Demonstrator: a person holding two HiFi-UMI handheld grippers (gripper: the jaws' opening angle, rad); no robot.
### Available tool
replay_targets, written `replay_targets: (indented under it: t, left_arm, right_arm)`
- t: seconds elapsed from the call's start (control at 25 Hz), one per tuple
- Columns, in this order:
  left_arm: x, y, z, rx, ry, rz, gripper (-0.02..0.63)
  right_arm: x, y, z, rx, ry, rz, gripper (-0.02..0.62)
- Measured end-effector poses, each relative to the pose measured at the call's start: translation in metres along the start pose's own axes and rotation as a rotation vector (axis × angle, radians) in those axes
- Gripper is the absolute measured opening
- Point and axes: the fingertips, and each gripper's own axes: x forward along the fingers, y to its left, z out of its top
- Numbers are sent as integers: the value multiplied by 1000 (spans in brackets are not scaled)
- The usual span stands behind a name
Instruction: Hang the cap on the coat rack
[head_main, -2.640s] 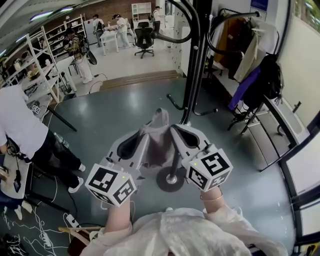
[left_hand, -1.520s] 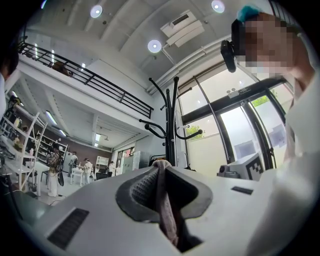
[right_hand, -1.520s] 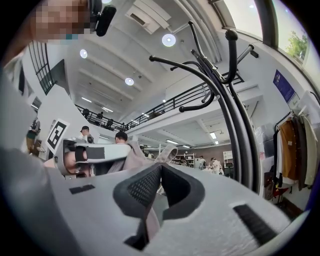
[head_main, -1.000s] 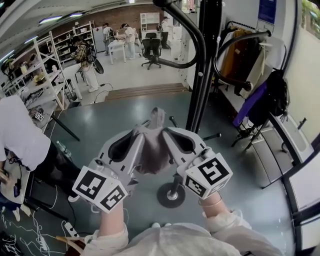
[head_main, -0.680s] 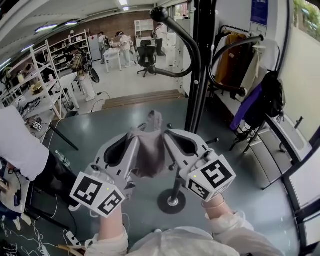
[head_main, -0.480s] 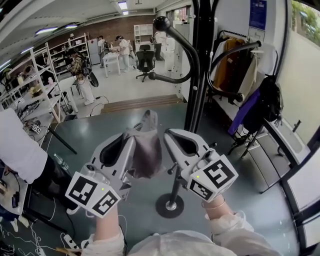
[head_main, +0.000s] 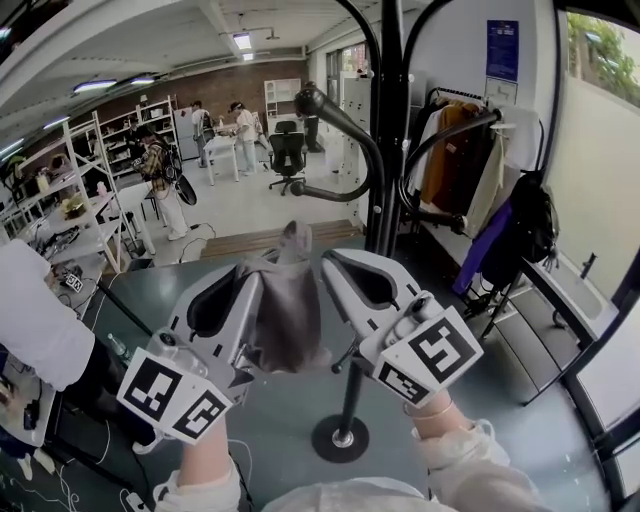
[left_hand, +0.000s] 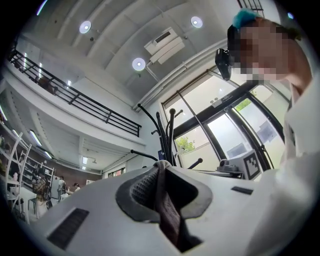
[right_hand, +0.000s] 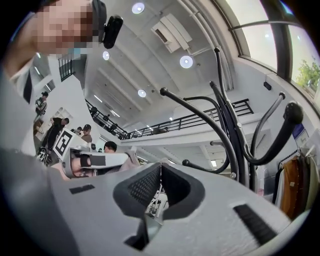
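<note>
Lifted higher, cap (head_main: 285, 312) hangs long-axis vertical from left claw (left_hand: 160, 168).

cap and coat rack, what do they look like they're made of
Cap: soft grey-brown cloth with a matte finish; it sags in loose folds. Coat rack: most likely black painted metal tube, smooth with a slight sheen; its thin curved arms end in round knobs, which could be plastic.
</note>
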Motion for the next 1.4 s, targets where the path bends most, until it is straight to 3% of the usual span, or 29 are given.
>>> replay_targets:
  t: [0.48,0.96,1.4]
  left_arm:
    - [-2,-4,67,131,-112,-12,43]
    - [6,-14,109,213,-158,-40,44]
    - [-4,-10,156,260,-279,10,44]
  right_arm:
    - [3,2,47,-77,-72,-6,3]
    - [4,-9,88,-138,-116,11,3]
    - [-3,-25,112,-149,-156,-24,3]
